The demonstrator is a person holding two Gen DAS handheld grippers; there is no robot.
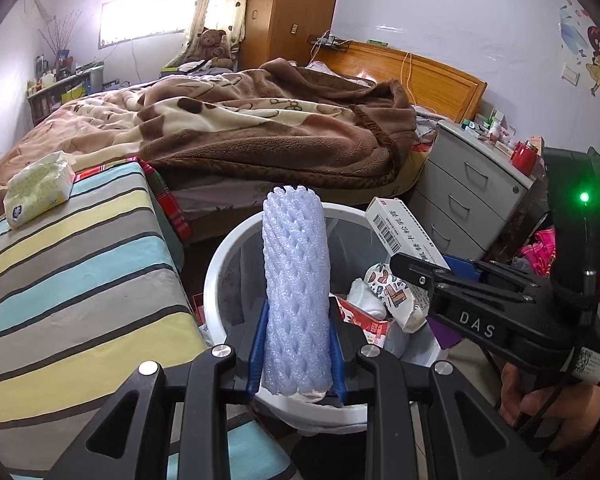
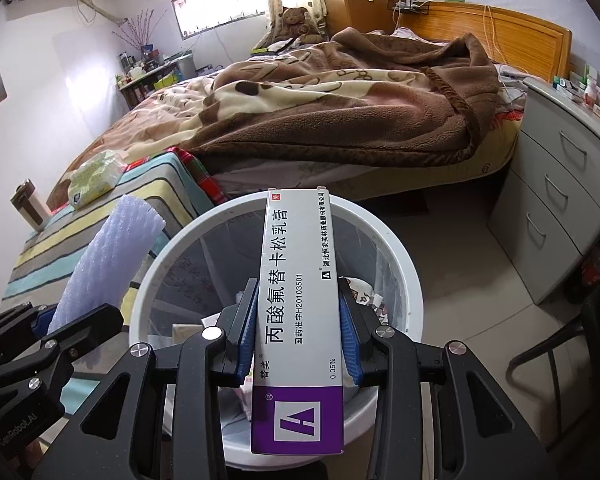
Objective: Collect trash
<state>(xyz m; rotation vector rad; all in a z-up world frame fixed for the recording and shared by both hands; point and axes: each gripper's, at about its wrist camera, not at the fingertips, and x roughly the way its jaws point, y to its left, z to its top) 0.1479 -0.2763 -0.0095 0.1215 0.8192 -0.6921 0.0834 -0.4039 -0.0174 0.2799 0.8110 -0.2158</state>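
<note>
R tool (image 2: 298, 340) w/ ointment box (image 2: 296, 312) over bin (image 2: 414, 280)

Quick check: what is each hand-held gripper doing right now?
Left hand-held gripper: closed on a pale blue foam net sleeve.
Right hand-held gripper: closed on a long white and purple cardboard medicine box.

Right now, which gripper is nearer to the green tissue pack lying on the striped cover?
Left. The left gripper, clamping a white foam sleeve, is beside the striped cover bearing the tissue pack; the right gripper is farther, over the bin's far side.

The bin (image 2: 404, 280) mouth lies open below, hemmed by the striped bench (image 1: 80, 272) and the drawers (image 2: 560, 200).
</note>
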